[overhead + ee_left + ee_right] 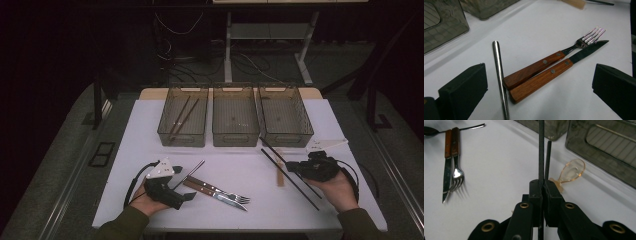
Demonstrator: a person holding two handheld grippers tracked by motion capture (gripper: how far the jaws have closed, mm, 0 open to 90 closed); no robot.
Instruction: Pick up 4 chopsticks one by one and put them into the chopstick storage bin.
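Black chopstick [541,150] clamped between the shut right tongs [543,185], centre of the right gripper view, probably for sorting into a bin; second chopstick [547,160] lying just beside it on the tabletop [499,170]; whether it is also pinched cannot be told. Amber spoon [571,171] right of centre, handle partly hidden behind the jaws. Left tongs [539,85] held wide open, empty, over fork [564,53] and knife [559,68]; metal rod [499,75] cut off at the bottom edge; bins [235,115] upper centre of the high view, contents dim.
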